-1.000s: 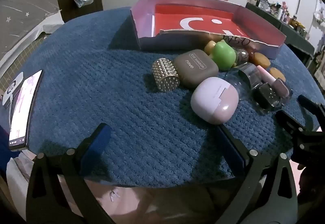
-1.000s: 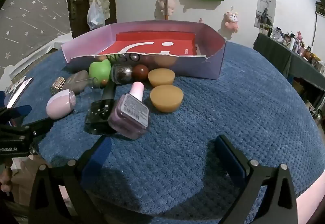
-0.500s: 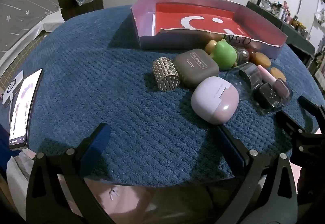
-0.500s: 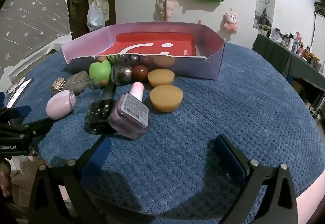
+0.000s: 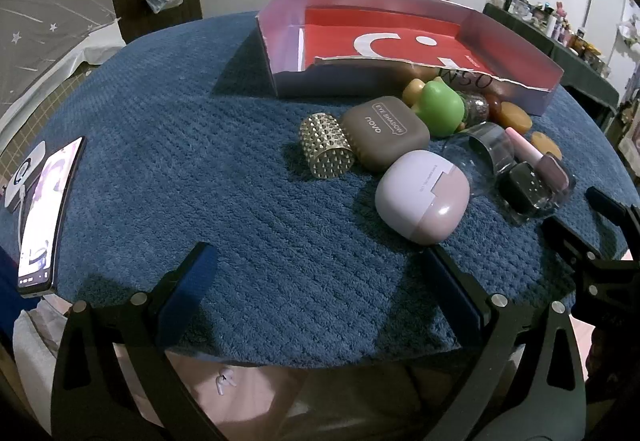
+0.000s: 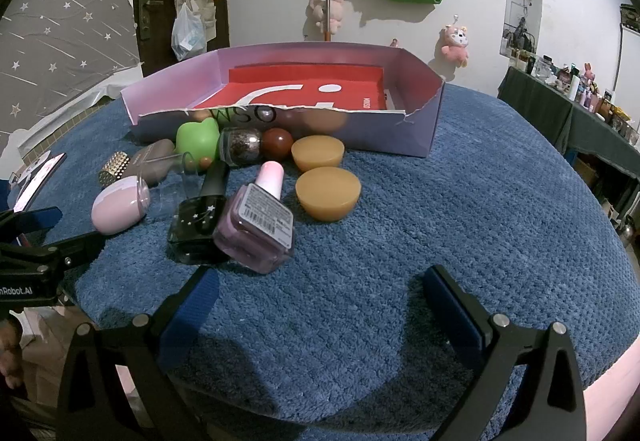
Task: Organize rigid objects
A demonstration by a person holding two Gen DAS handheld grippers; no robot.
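A shallow purple box [image 5: 516, 41] [image 6: 416, 129] with a red floor stands at the back of the blue mat. Loose items lie in front of it: a gold studded cylinder [image 5: 326, 145], a brown eye shadow case [image 5: 386, 133], a lilac earbud case [image 5: 422, 197] [image 6: 118, 205], a green toy [image 5: 440, 109] [image 6: 198, 137], a black bottle [image 6: 202, 219], a pink nail polish bottle [image 6: 258, 229] and two amber pucks [image 6: 328, 193]. My left gripper [image 5: 320, 273] hangs open over the mat's near edge, nothing between its fingers. My right gripper [image 6: 320, 289] is open too, just short of the bottles.
A phone [image 5: 48, 209] with a lit screen lies at the mat's left edge. The mat's [image 6: 500, 201] right half is bare. A dark side table [image 6: 580, 121] crowded with small items stands to the right. Each gripper shows at the edge of the other's view.
Both views have shifted only slightly; the items on the mat lie where they were, and both grippers stay open.
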